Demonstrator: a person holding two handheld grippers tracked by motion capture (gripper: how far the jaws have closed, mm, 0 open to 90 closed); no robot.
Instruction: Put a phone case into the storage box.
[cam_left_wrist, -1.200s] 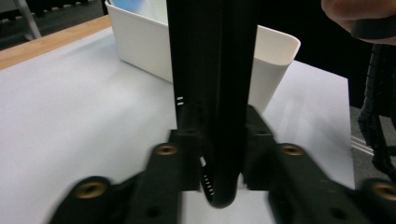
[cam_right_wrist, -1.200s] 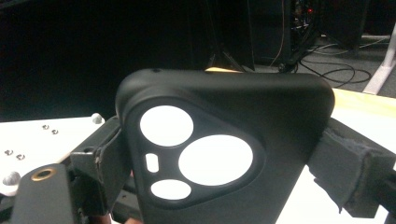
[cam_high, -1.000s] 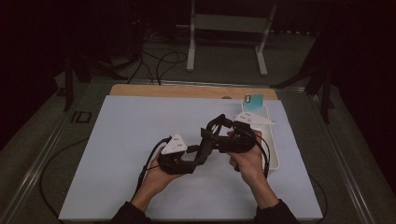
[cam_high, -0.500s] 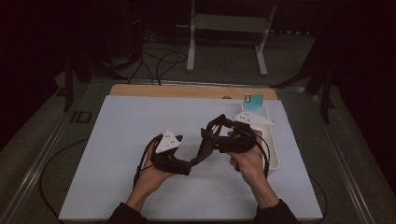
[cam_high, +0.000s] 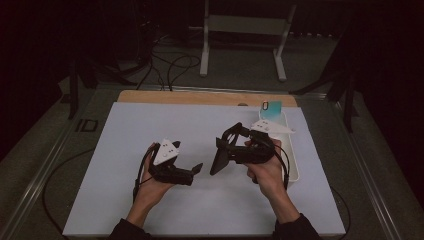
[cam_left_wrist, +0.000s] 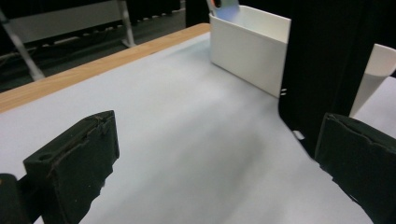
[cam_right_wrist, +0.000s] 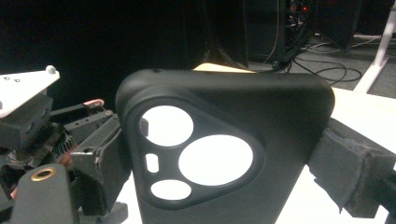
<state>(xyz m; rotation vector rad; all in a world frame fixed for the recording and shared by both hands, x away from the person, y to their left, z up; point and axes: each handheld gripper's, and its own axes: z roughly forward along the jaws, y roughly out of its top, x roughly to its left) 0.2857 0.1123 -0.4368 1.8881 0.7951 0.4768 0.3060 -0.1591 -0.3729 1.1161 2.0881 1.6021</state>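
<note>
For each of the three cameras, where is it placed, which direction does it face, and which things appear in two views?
High view: sits above the person's side, looks forward and down on the table; both forearms, the left claw and the right claw show.
Left gripper view: rides on the left claw, looks along its open black jaws toward the white bin.
Right gripper view: rides on the right claw, which grips the black phone case; the left claw is behind it.
Shared: the phone case and bin show from above and in the left gripper view.
</note>
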